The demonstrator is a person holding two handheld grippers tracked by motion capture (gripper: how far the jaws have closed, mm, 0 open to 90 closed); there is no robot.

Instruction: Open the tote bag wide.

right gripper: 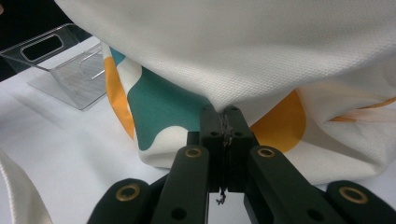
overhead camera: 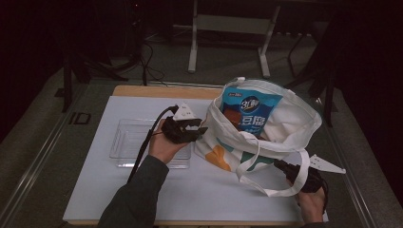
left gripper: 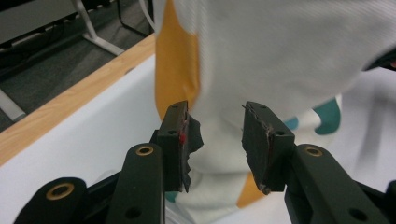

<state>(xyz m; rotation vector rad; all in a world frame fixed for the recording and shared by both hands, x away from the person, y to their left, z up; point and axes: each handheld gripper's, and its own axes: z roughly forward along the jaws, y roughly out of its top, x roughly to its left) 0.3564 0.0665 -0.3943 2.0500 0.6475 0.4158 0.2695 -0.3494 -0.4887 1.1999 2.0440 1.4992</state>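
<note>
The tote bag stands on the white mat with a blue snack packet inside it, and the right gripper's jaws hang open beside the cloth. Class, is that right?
Not quite. In the right gripper view the right gripper is shut on the tote bag, pinching its cloth. The blue snack packet is inside, as stated.

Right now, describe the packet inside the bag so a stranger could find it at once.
On the white table mat, right of the clear plastic tray, stands a cream cloth bag with orange and teal patches. Out of its open mouth sticks the packet: bright blue with white lettering, the one glossy printed thing there.
</note>
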